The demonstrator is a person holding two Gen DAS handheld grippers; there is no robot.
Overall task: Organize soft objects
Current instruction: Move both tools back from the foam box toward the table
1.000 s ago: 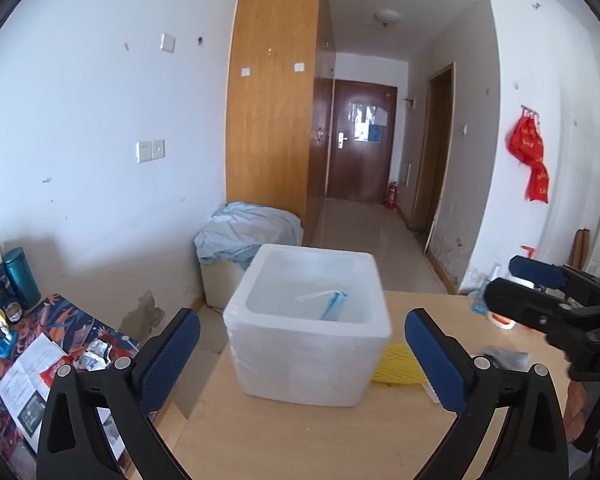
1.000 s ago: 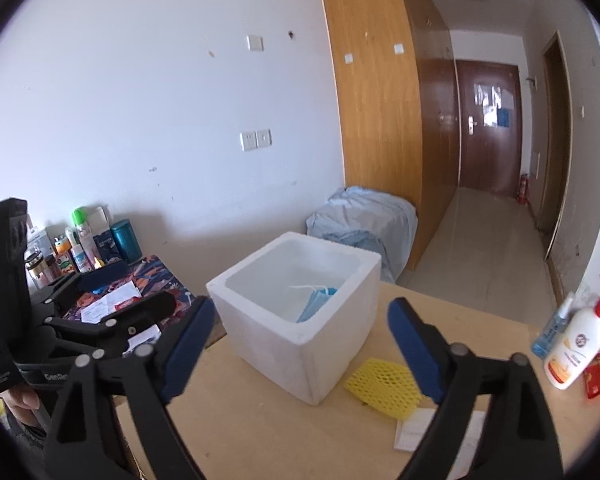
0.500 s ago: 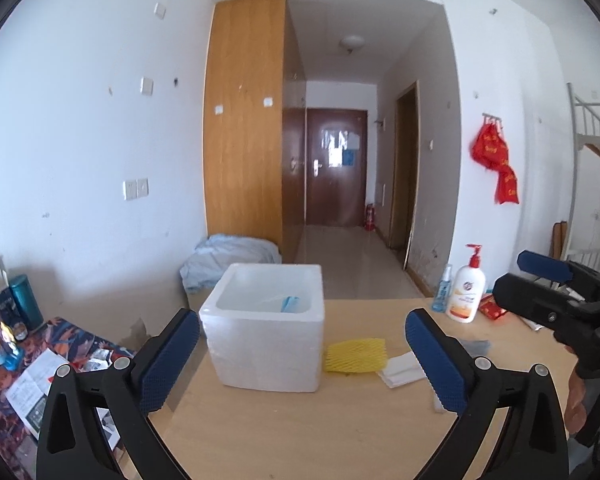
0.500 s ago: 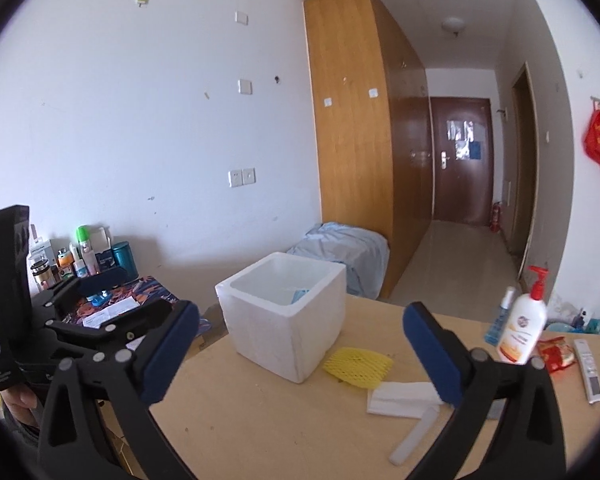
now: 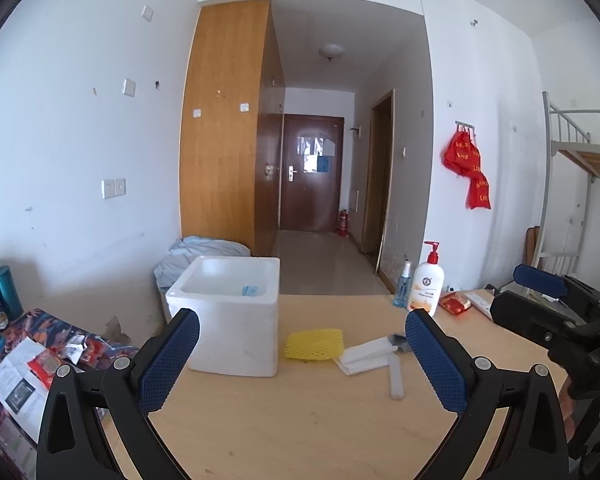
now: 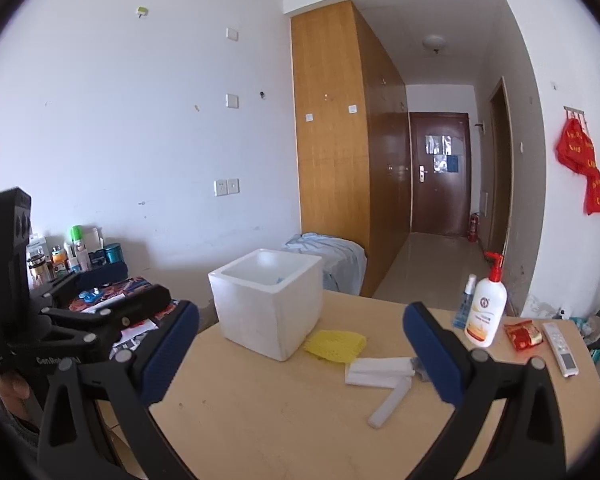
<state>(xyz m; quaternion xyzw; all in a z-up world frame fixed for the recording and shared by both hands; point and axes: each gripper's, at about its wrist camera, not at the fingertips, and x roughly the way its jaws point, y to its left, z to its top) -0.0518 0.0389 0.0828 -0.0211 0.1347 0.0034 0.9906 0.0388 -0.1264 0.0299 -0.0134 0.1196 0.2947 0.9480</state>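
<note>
Right now both tools are empty: your left gripper (image 5: 302, 364) and your right gripper (image 6: 300, 354) each stand spread wide above the wooden table (image 6: 260, 412), with nothing between the blue pads. Nearest to you lies a thin white foam strip (image 6: 392, 402), its long axis running away from you and leaning slightly to the right in the right wrist view; just behind it, and touching it or nearly so, a folded white foam sheet (image 6: 378, 370) lies crosswise, long side left to right. Come down carelessly on that pair and you will likely pinch both, or nudge the light strip away across the smooth top, since neither has weight to hold it. Beyond them the yellow foam net (image 6: 336, 345) lies flat, long axis left to right, just beside the white foam box (image 6: 270, 304); grabbing there risks bumping the box toward the table's far left edge. Something blue already sits inside the box. The lotion bottle (image 6: 485, 312), well to the right, could tip under a wide swing.
</note>
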